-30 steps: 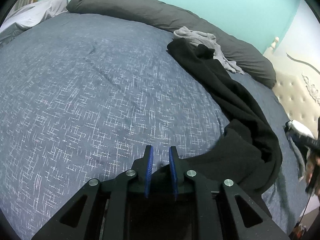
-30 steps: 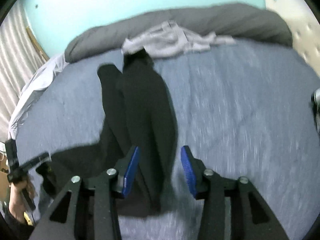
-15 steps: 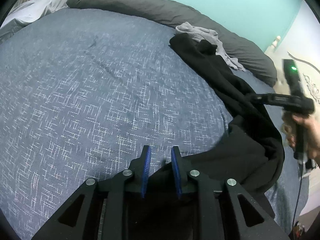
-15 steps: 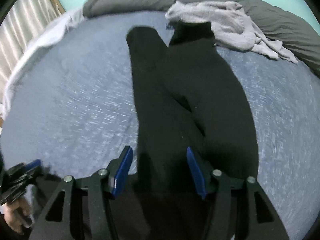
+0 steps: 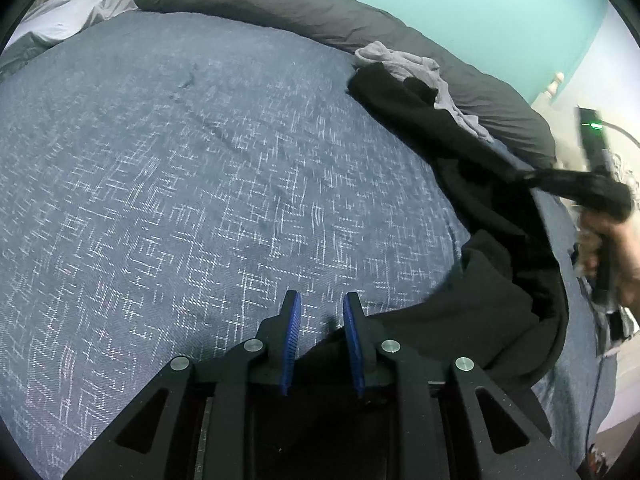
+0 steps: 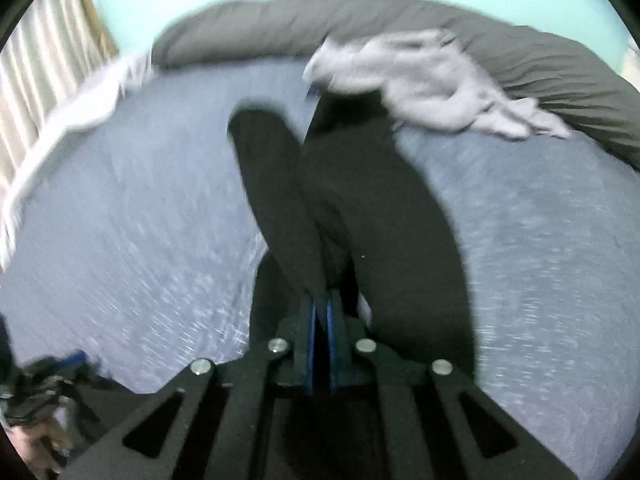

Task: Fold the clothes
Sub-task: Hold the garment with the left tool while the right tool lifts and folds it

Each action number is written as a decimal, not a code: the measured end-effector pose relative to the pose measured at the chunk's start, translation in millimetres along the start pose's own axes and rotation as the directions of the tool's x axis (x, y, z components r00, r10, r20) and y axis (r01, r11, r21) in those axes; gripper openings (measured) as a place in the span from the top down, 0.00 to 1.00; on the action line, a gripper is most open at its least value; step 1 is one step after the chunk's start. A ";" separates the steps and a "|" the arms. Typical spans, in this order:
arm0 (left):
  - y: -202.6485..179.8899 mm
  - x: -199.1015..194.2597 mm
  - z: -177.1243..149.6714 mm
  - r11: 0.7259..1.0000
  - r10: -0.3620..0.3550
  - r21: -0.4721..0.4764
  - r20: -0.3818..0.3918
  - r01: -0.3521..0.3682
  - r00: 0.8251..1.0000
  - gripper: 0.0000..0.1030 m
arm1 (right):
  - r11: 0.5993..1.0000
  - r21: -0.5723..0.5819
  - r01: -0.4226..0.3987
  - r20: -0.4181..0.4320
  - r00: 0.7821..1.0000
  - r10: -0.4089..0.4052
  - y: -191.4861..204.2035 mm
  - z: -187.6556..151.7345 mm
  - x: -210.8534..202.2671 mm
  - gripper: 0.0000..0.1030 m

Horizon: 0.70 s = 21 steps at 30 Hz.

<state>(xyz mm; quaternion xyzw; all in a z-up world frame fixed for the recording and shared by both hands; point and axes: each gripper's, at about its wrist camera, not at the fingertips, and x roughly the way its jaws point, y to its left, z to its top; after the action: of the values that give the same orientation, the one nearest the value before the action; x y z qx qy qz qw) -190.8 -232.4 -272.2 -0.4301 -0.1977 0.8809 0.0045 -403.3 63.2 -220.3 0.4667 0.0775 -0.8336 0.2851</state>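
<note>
L gripper: 2 fingers a bit apart over black pants edge, grip unclear | R gripper: pinching pants | blue blanket under

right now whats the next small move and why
Probably lift the right gripper and carry its pinch toward the far leg ends: its jaws look shut on the black pants, which lie full length on the blue bedspread, unfolded.

— What's on the bed?
— A blue-grey flecked cover, and black trousers stretched out along it, legs pointing to the far edge

— Anything else?
— A crumpled light grey garment at the leg ends, against a long dark grey roll of bedding
</note>
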 end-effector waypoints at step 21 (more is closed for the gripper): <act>-30.2 -4.0 -0.9 0.999 -0.002 0.054 0.014 0.002 1.000 0.77 | 0.873 0.467 0.140 0.013 0.986 -0.166 -207.7 -201.6 -153.5 0.96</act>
<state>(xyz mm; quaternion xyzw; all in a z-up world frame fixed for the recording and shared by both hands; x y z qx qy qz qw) -192.5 -205.0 -259.1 -0.4234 -0.1742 0.8889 0.0157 -307.3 376.2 -233.9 0.4914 -0.0952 -0.8599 0.1002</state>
